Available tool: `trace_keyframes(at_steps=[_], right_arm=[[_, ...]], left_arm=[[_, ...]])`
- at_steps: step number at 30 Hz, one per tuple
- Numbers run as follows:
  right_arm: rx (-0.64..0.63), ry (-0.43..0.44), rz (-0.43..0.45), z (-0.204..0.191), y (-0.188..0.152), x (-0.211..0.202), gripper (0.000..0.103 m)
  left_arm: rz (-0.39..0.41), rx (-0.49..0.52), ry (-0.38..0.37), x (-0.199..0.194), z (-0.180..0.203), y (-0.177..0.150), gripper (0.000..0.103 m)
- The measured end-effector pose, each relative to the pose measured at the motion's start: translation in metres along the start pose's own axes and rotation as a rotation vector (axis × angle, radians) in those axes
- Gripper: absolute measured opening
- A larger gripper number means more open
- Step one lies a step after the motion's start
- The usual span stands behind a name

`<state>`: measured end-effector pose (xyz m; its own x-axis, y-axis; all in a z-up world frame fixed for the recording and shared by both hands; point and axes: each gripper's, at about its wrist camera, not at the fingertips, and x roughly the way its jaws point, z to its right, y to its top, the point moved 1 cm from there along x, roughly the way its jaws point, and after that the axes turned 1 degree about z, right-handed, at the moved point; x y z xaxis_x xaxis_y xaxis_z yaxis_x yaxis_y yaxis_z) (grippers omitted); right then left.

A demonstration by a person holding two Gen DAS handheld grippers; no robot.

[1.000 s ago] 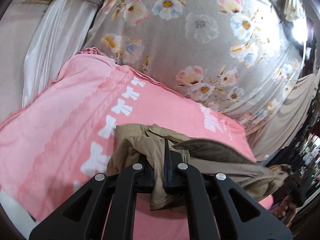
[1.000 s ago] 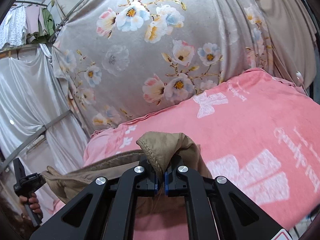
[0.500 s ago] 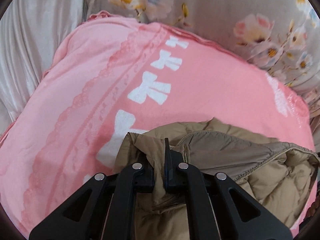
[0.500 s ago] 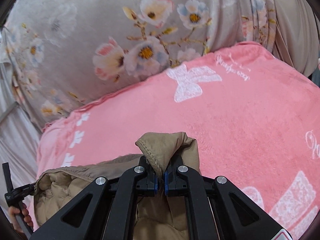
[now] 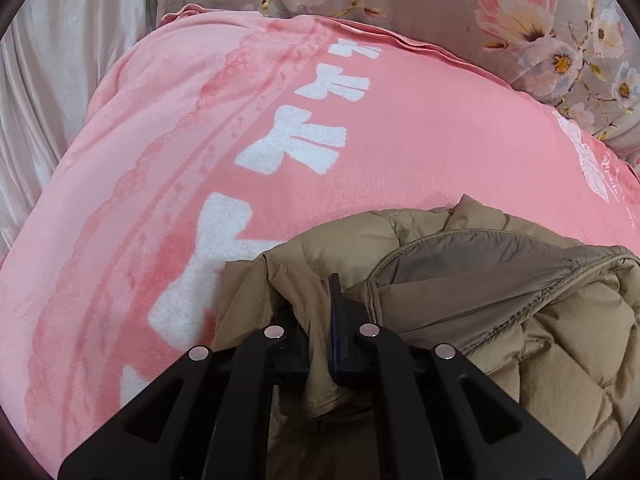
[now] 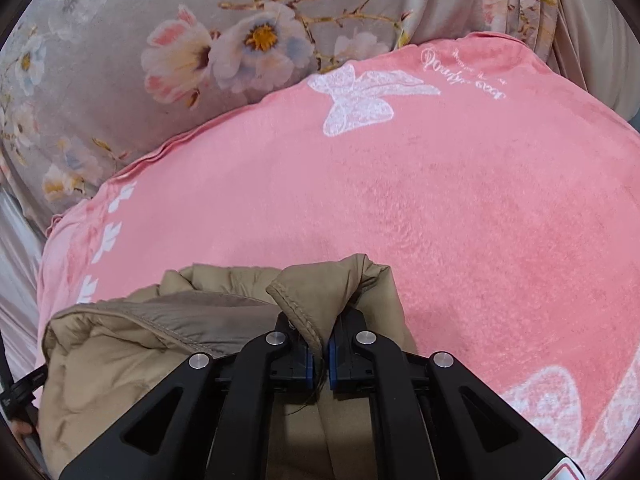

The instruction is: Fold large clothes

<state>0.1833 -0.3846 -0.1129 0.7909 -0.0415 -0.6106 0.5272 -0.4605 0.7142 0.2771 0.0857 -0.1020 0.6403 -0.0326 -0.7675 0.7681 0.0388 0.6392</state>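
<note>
A tan quilted puffer jacket [image 5: 520, 320] with a grey-brown lining lies bunched on a pink blanket [image 5: 400, 140]. My left gripper [image 5: 320, 320] is shut on a fold of the jacket's edge at the bottom of the left wrist view. In the right wrist view the same jacket [image 6: 120, 360] spreads to the lower left, and my right gripper [image 6: 318, 344] is shut on a hemmed corner of it that sticks up between the fingers. Both grippers sit low over the blanket [image 6: 480, 220].
The pink blanket has white bow prints [image 5: 292, 144] and a white butterfly print [image 6: 360, 96]. A grey floral cloth [image 6: 200, 40] hangs behind it. A shiny white curtain [image 5: 52, 80] hangs at the left. The other gripper's black handle and a hand [image 6: 16, 400] show at the left edge.
Both grippers have come down and forward toward the pink blanket with the jacket still held. The jacket now rests bunched on the blanket; the floral backdrop has slid up out of view.
</note>
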Motion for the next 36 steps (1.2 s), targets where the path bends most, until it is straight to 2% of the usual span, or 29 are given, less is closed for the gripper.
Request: trace_keyframes(at_steps=[7, 10, 12, 13, 14, 15, 16, 17, 19, 20, 21, 23, 26, 31, 34, 36], right_arm=[[0.041, 0.036, -0.03, 0.01, -0.006, 0.012, 0.004], [0.056, 0.061, -0.041, 0.015, -0.004, 0.006, 0.01], [0.032, 0.059, -0.038, 0.017, 0.0, -0.015, 0.017], [0.023, 0.064, -0.025, 0.018, 0.002, -0.026, 0.024], [0.009, 0.072, 0.001, 0.02, 0.005, -0.045, 0.035], [-0.002, 0.066, 0.026, 0.021, 0.007, -0.06, 0.041], [-0.014, 0.05, 0.059, 0.022, 0.009, -0.076, 0.049], [-0.029, 0.034, 0.114, 0.025, 0.012, -0.098, 0.051], [-0.051, 0.003, 0.18, 0.026, 0.015, -0.127, 0.052], [-0.068, -0.005, 0.21, 0.024, 0.016, -0.143, 0.049], [-0.078, 0.003, 0.227, 0.019, 0.017, -0.152, 0.047], [-0.111, 0.053, 0.228, -0.005, 0.016, -0.161, 0.031], [-0.195, 0.116, 0.186, -0.054, 0.007, -0.152, 0.028], [-0.277, 0.149, 0.125, -0.126, -0.01, -0.109, 0.022], [-0.333, 0.125, 0.072, -0.154, -0.017, -0.072, 0.021], [-0.357, 0.101, 0.044, -0.158, -0.023, -0.054, 0.021]], left_arm=[[0.034, -0.01, -0.019, 0.003, 0.0, -0.004, 0.007], [0.032, -0.042, -0.077, -0.006, -0.011, -0.002, 0.008], [0.046, -0.049, -0.11, -0.027, -0.022, 0.002, 0.013], [0.07, -0.044, -0.129, -0.044, -0.029, 0.005, 0.017], [0.097, -0.039, -0.145, -0.062, -0.036, 0.008, 0.027], [0.127, -0.035, -0.133, -0.078, -0.042, 0.012, 0.037], [0.165, -0.037, -0.096, -0.091, -0.048, 0.014, 0.069], [0.254, -0.045, -0.028, -0.116, -0.057, 0.018, 0.081], [0.326, -0.028, 0.014, -0.145, -0.063, 0.024, 0.08], [0.335, -0.016, 0.023, -0.156, -0.061, 0.029, 0.075], [0.338, -0.009, 0.01, -0.164, -0.056, 0.032, 0.072], [0.332, 0.015, -0.056, -0.176, -0.034, 0.037, 0.07], [0.295, 0.08, -0.123, -0.178, 0.01, 0.037, 0.065], [0.151, 0.15, -0.203, -0.127, 0.096, 0.029, 0.06], [0.1, 0.194, -0.175, -0.092, 0.129, 0.022, 0.058], [0.08, 0.214, -0.152, -0.075, 0.14, 0.017, 0.058]])
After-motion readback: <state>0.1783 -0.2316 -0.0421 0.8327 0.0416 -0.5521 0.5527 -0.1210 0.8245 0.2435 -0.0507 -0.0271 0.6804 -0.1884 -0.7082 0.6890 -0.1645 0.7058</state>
